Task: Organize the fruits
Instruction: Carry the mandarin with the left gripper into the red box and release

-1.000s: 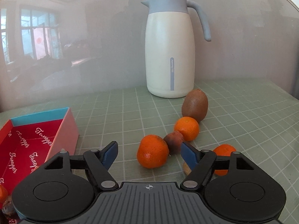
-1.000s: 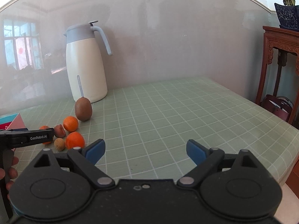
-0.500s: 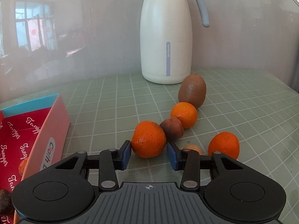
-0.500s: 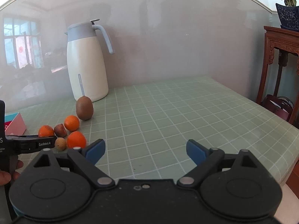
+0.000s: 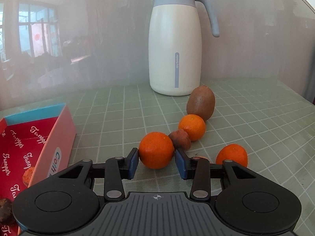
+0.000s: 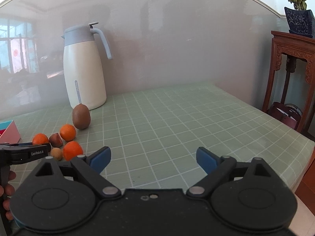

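Observation:
My left gripper [image 5: 156, 158] is shut on an orange tangerine [image 5: 156, 147] that rests on the green checked tablecloth, with a blue pad pressing each side. Behind it, a small brown fruit [image 5: 180, 138], a second tangerine [image 5: 192, 126] and a kiwi [image 5: 200, 103] run in a line toward the back. A third tangerine [image 5: 232, 154] lies to the right. A small tan fruit [image 6: 56, 153] is mostly hidden behind the left gripper's right finger. The red box [image 5: 29, 137] at the left holds some fruit. My right gripper [image 6: 153, 158] stands open over bare cloth.
A cream and grey thermos jug [image 5: 175, 45] stands against the wall behind the kiwi. In the right wrist view a carved wooden stand [image 6: 291, 63] with a potted plant is beyond the table's right edge [image 6: 303, 157]. A person's hand [image 6: 7, 188] holds the left gripper.
My left gripper came forward around the nearest tangerine and its jaws closed from wide apart onto it. The right gripper stayed as it was.

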### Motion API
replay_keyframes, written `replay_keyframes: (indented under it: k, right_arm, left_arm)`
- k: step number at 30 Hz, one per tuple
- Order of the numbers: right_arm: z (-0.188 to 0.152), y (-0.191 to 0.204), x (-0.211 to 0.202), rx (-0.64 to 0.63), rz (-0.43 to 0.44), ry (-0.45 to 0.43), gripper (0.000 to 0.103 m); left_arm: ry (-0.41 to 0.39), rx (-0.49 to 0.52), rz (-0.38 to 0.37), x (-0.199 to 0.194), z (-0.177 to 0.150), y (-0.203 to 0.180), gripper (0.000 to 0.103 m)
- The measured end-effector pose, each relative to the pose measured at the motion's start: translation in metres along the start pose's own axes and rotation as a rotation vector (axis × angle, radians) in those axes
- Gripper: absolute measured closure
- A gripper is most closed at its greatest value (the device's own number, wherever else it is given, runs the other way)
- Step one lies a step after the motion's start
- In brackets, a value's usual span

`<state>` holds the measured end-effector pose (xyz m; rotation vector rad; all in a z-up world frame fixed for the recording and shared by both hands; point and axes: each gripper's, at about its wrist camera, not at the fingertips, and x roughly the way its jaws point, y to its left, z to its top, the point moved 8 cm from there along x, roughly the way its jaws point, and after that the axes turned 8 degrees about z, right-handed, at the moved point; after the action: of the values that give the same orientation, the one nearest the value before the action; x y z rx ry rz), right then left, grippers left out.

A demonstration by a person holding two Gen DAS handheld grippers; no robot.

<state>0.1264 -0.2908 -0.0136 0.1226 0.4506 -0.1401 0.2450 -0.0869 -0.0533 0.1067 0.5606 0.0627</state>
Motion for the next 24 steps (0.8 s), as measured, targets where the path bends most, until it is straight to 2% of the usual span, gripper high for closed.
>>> replay_keyframes:
  k: [11, 17, 24]
  right_arm:
    - [0.001, 0.010, -0.002, -0.020, 0.024, -0.002, 0.009]
    - [0.000, 0.023, -0.001, -0.029, 0.048, 0.001, 0.009]
    - [-0.001, 0.050, 0.003, -0.066, 0.084, 0.006, 0.009]
  left_arm:
    - [-0.090, -0.036, 0.016, -0.033, 0.010, 0.021, 0.062]
    - [-0.169, -0.073, 0.076, -0.062, 0.018, 0.061, 0.062]
    - [-0.193, -0.134, 0.182, -0.082, 0.012, 0.120, 0.062]
